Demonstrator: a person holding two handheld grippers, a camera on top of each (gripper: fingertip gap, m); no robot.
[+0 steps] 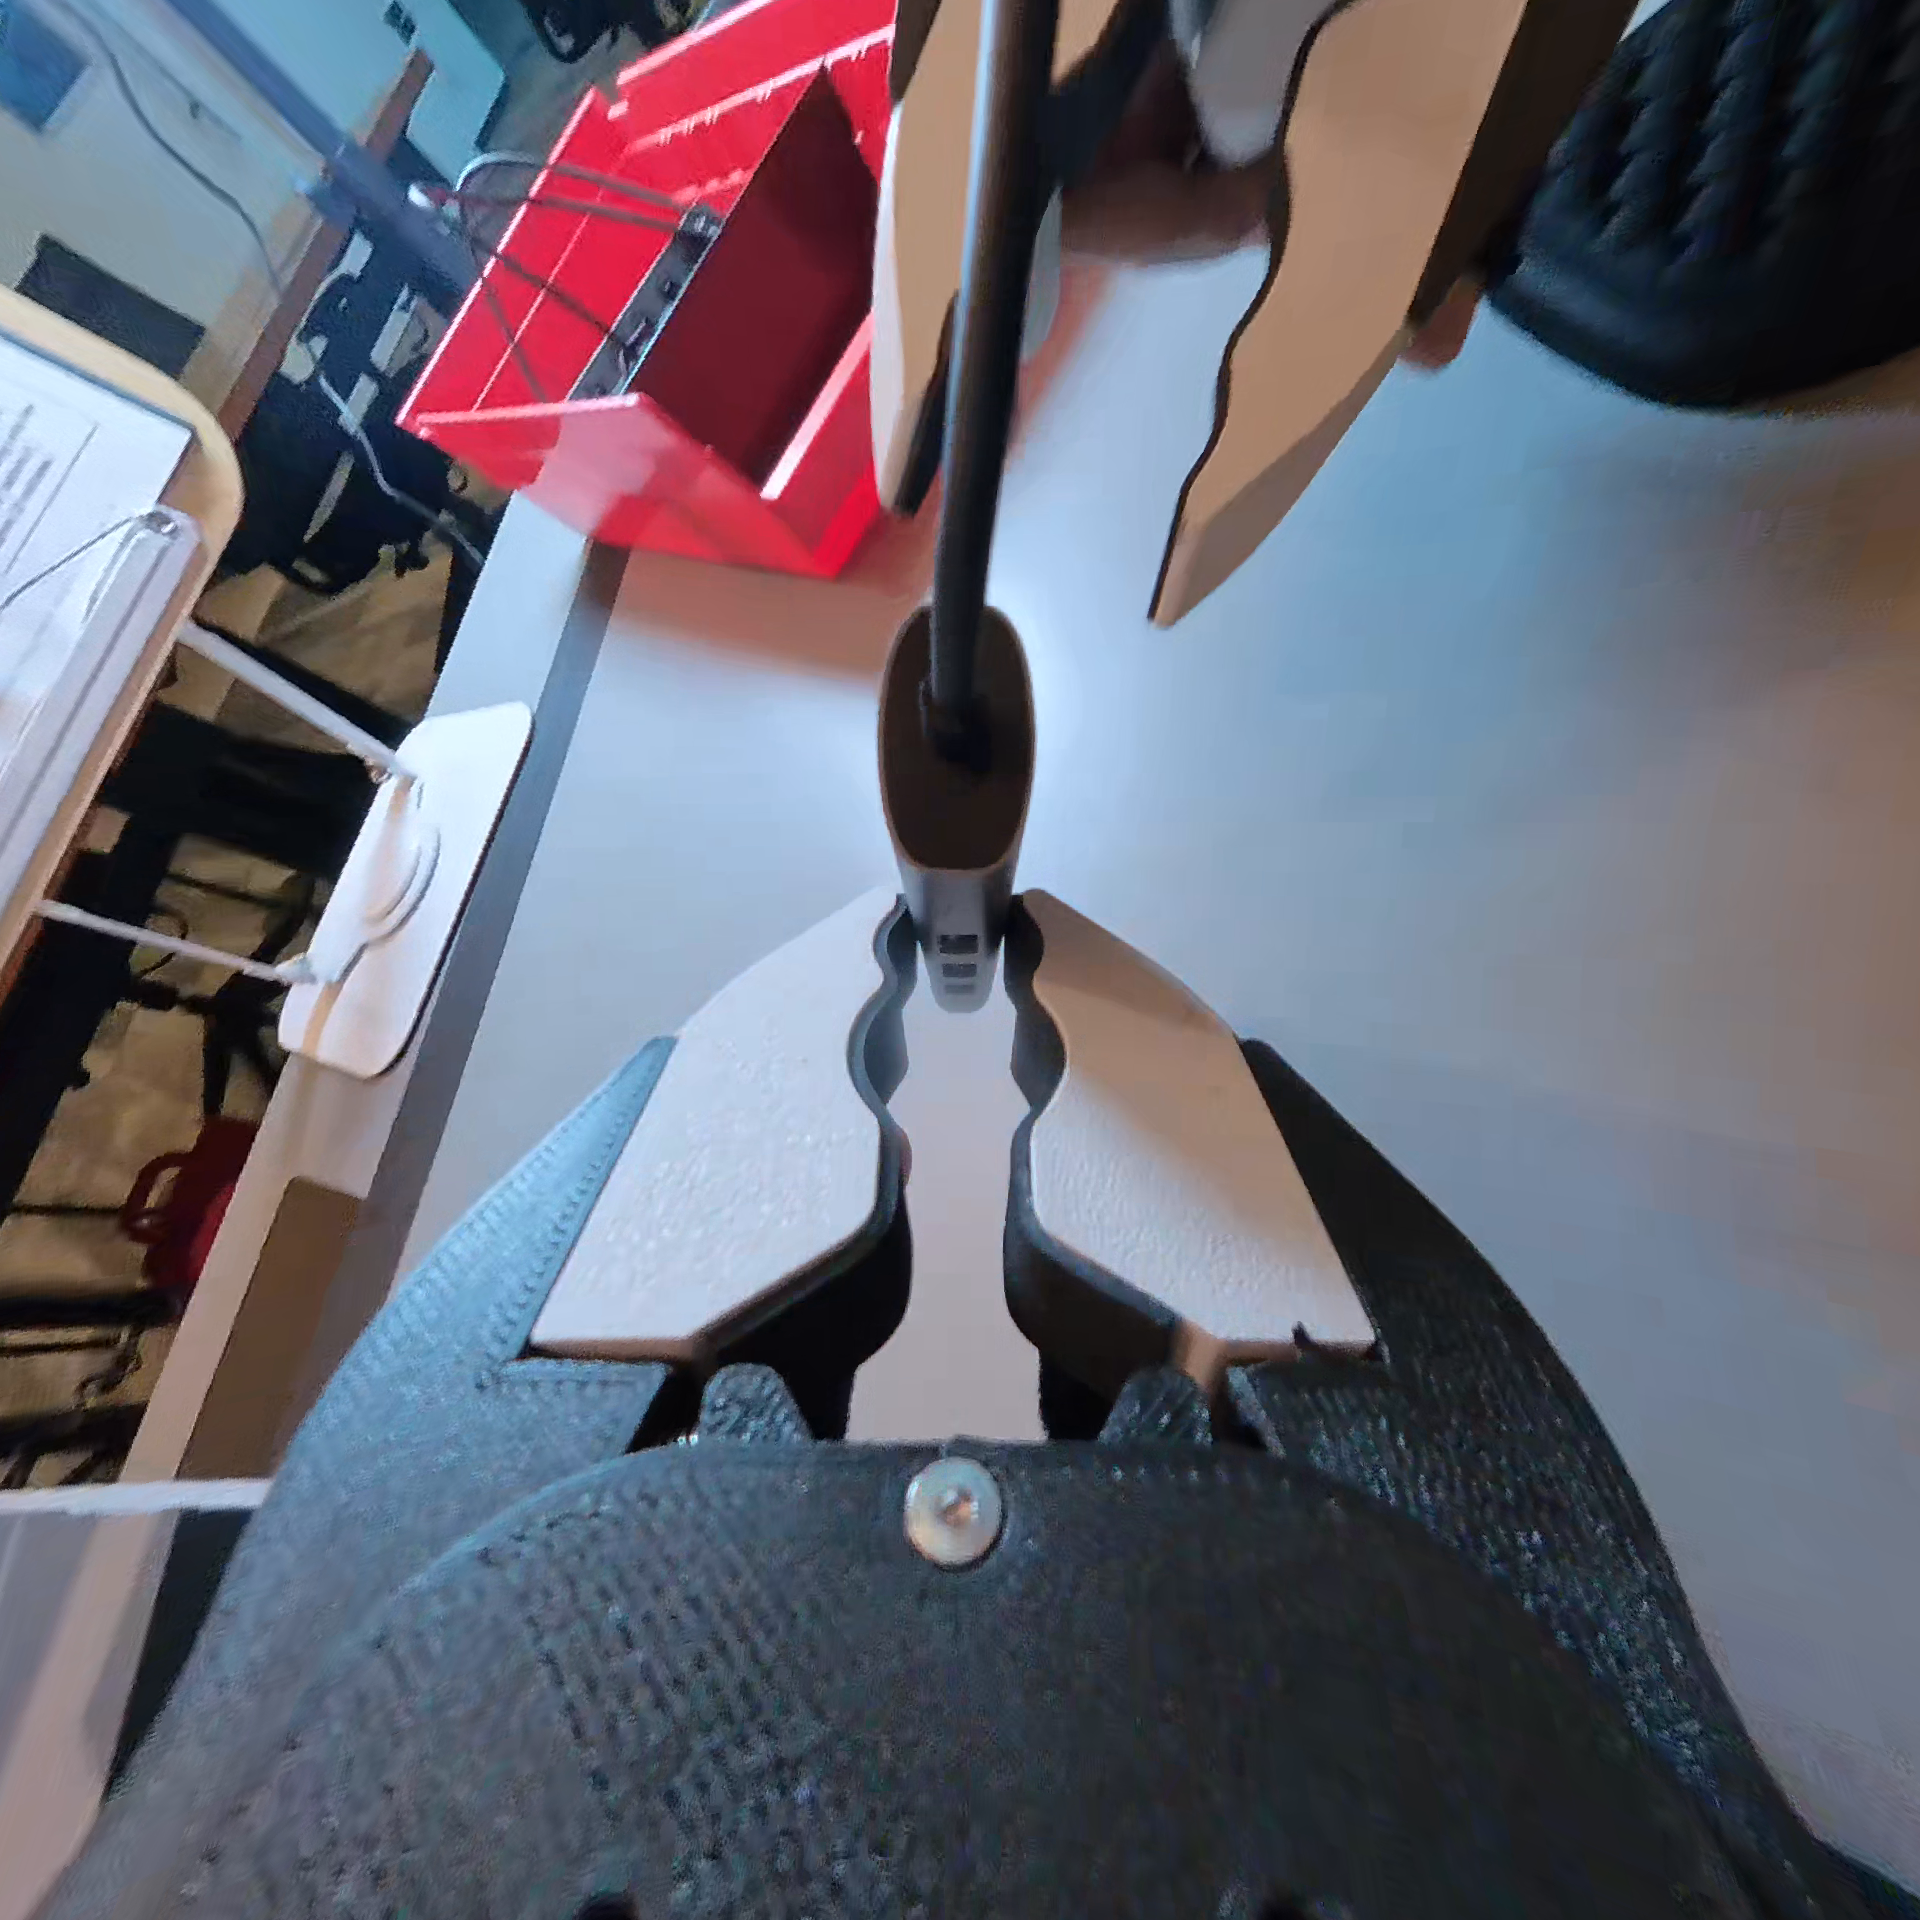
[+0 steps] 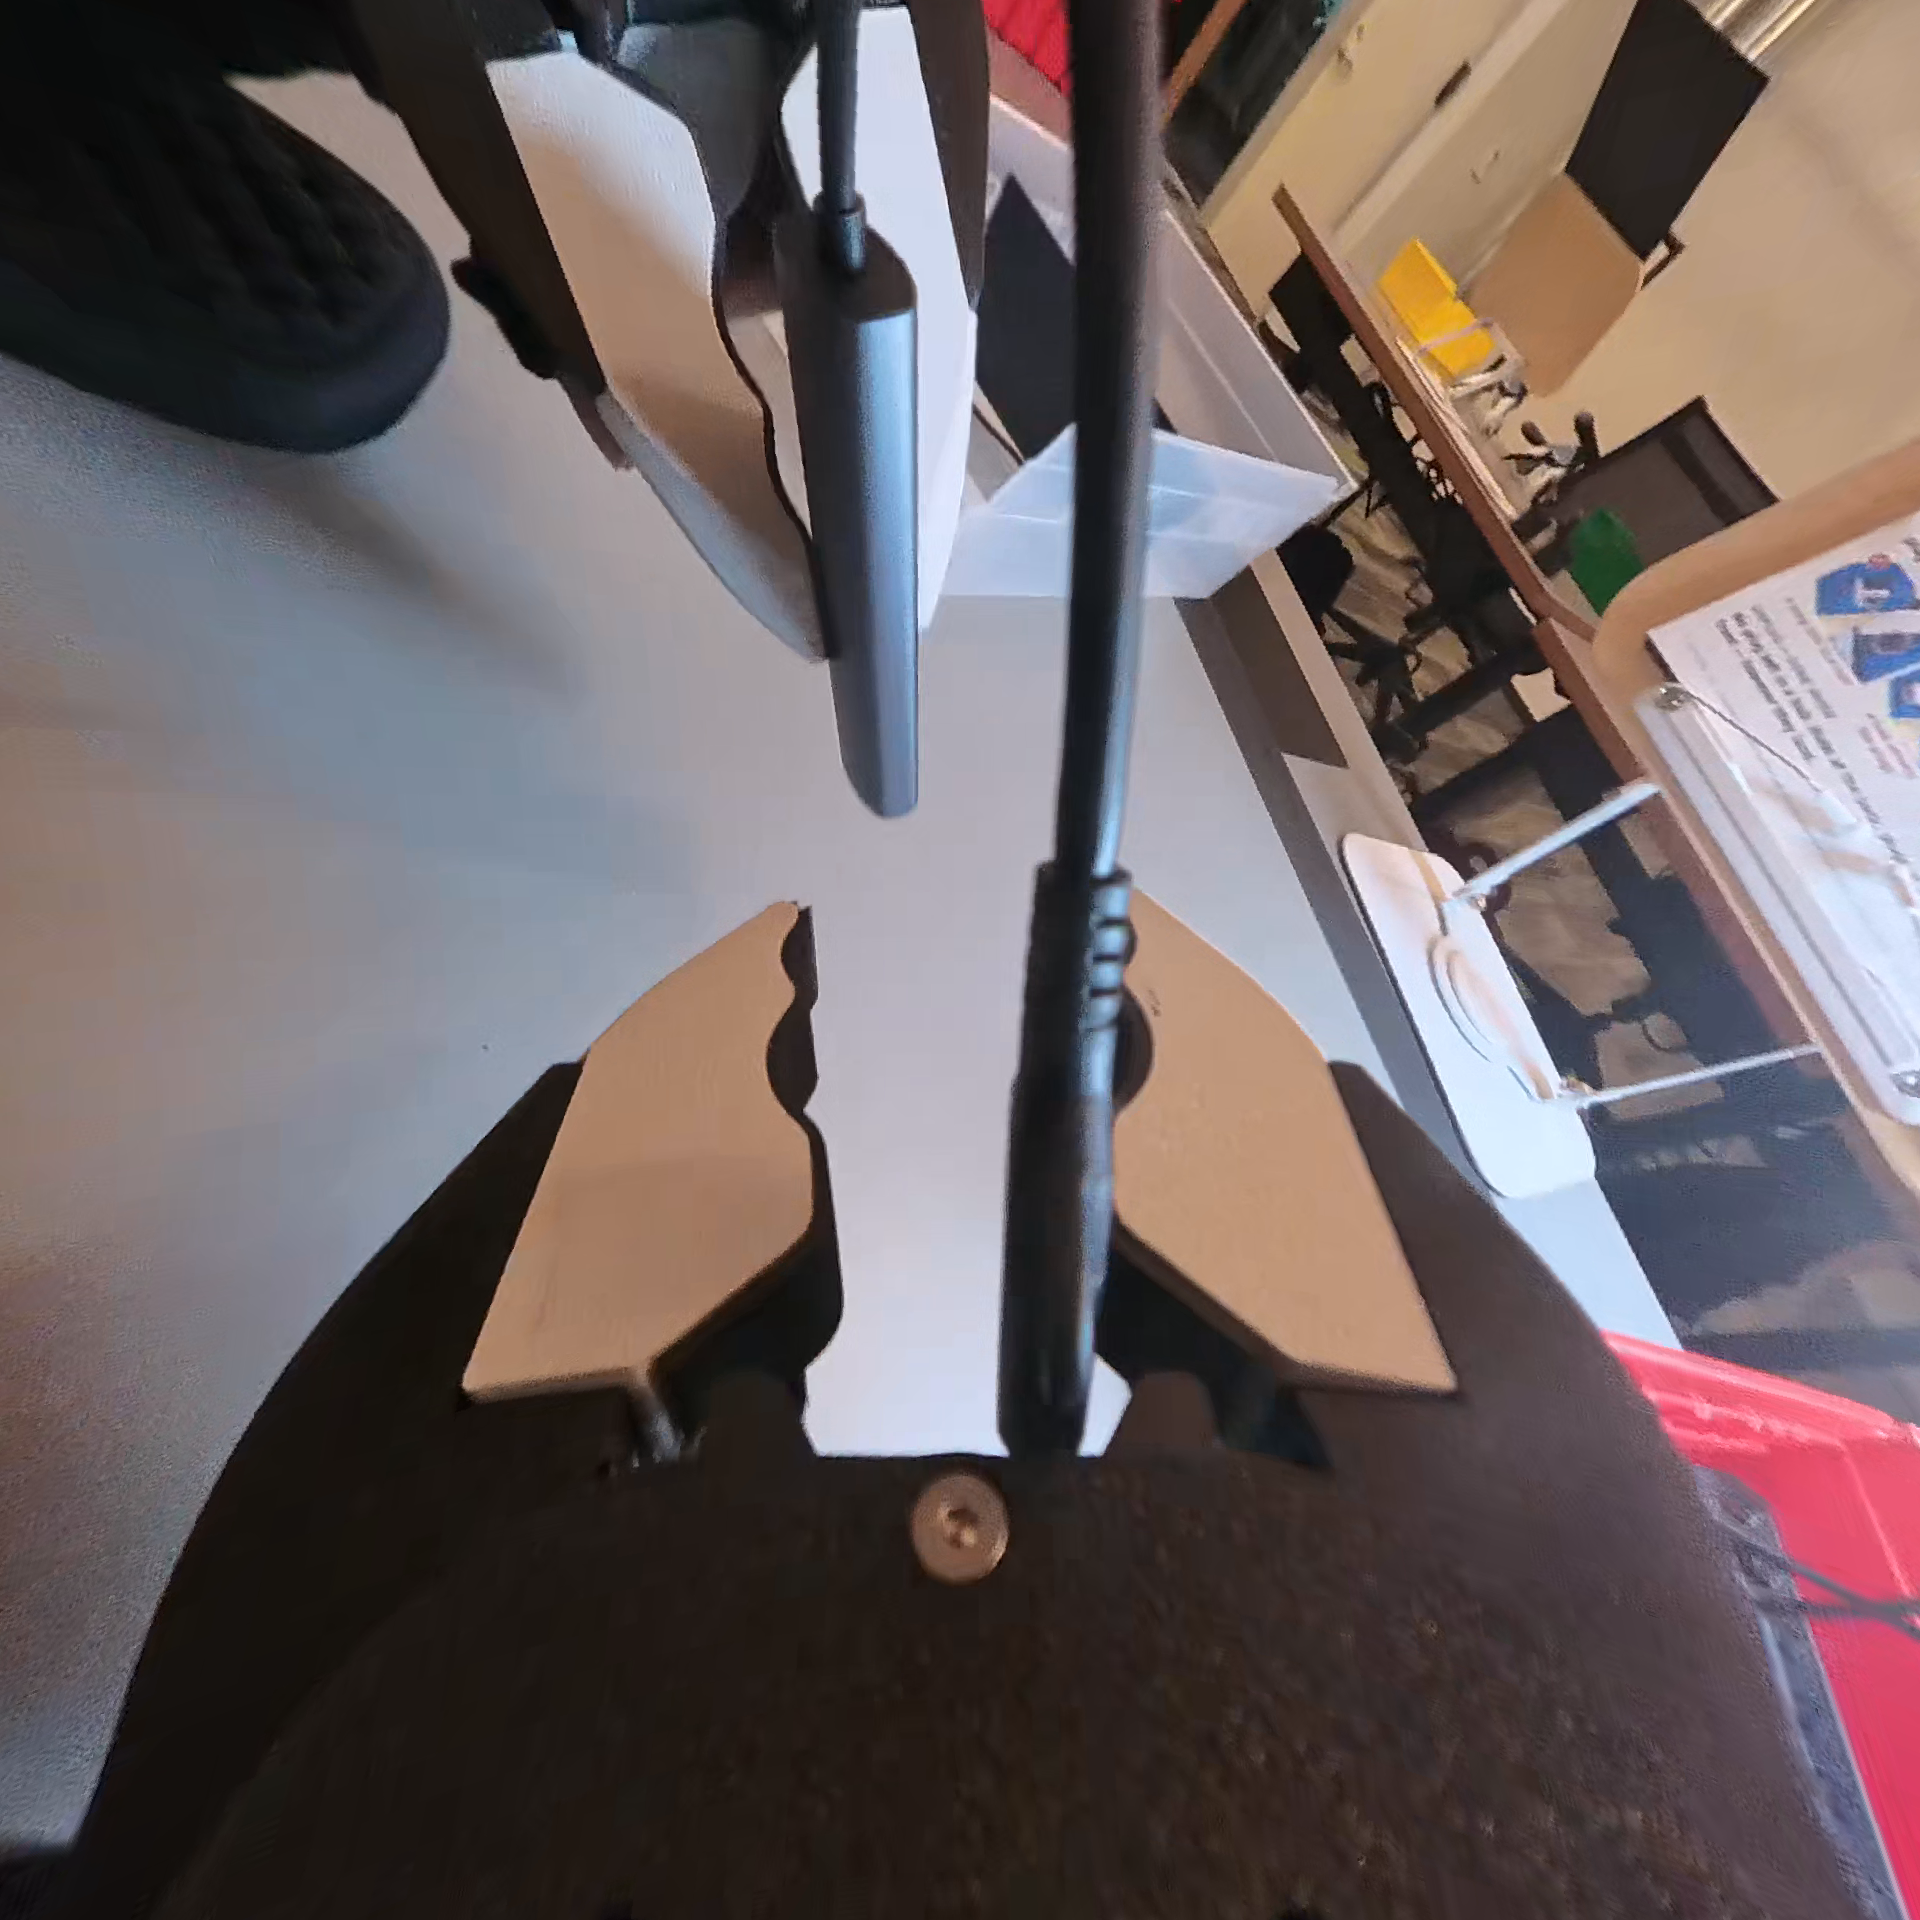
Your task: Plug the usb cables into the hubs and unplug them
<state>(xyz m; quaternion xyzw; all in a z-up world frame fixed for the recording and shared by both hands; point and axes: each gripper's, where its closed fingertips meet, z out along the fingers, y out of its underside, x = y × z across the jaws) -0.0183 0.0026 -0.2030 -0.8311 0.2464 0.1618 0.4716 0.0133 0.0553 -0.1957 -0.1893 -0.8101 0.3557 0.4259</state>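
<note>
With the left gripper clenched on the hub and the right gripper spread, cable plug against one finger, I'd re-clamp squarely before aligning.

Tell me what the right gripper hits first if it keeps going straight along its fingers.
Probably the grey USB hub, held by the left gripper just ahead of the right gripper. The hub's near tip sits slightly left of centre, so depth is uncertain. The black cable against the right finger already runs forward alongside.
</note>
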